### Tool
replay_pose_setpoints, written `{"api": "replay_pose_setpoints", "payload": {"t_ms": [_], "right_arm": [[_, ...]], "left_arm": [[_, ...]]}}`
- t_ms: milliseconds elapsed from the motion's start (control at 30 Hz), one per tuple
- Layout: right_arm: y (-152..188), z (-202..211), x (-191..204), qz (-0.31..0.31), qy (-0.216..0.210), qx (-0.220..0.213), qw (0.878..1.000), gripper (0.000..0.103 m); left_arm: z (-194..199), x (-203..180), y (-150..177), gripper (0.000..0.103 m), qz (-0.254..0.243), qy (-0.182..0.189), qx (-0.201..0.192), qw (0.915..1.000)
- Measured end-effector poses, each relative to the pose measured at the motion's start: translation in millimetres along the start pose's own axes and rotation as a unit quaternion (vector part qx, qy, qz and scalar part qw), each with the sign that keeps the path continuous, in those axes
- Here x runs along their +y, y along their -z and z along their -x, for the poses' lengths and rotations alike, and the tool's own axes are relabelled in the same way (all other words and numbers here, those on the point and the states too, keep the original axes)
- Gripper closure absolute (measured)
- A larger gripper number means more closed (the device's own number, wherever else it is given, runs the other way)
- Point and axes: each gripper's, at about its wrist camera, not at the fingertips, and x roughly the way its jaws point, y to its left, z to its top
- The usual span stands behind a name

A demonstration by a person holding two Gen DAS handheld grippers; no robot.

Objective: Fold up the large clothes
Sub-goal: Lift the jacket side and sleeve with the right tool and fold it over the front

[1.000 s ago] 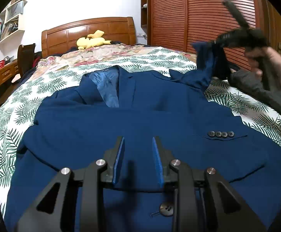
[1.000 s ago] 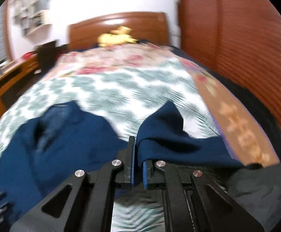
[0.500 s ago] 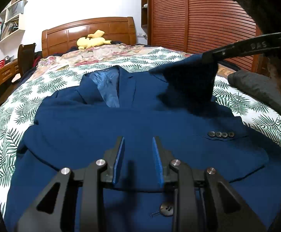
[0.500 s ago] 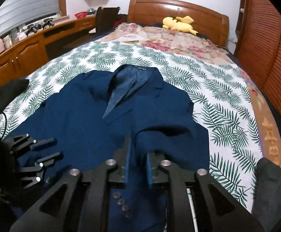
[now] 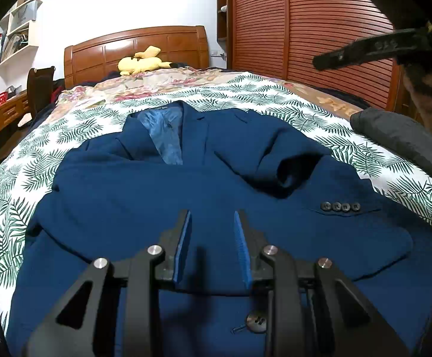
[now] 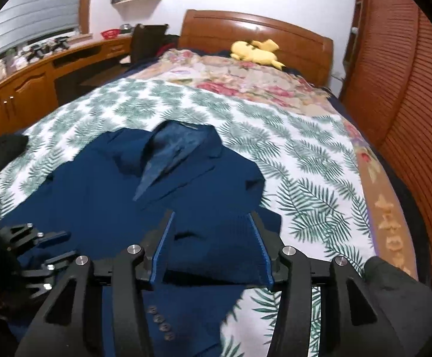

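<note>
Left wrist view: navy blazer [image 5: 162,196] lies front-up across the palm-leaf bedspread [image 5: 275,101], collar toward the headboard [image 5: 138,47], lighter blue lining showing at the open neck; right sleeve [image 5: 290,166] folded inward over the chest, its cuff bunched in a loose roll; four cuff buttons [image 5: 340,206] in a row on the sleeve lying nearer the camera; one front button [image 5: 256,323] low near the hem. Left gripper [image 5: 213,238] released, blue pads apart, hovering low over the blazer's lower front, holding nothing. Right gripper [image 6: 213,244] spread wide, nothing between the pads, above the folded sleeve; in the left view it hangs raised at upper right. Beyond: yellow plush toy [image 5: 141,62] by the headboard; dark grey garment [image 5: 406,142] at the bed's right edge; slatted wardrobe doors [image 5: 305,23]; wooden desk [image 6: 31,86] along the left wall.
</note>
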Motion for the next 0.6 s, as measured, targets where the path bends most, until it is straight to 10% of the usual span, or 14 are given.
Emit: {"api": "replay_pose_setpoints", "payload": {"t_ms": [600], "right_arm": [[64, -107, -81, -0.102, 0.052, 0.111, 0.987, 0.048]], "left_arm": [[0, 0, 0, 0.076, 0.0, 0.0, 0.001, 1.0]]}}
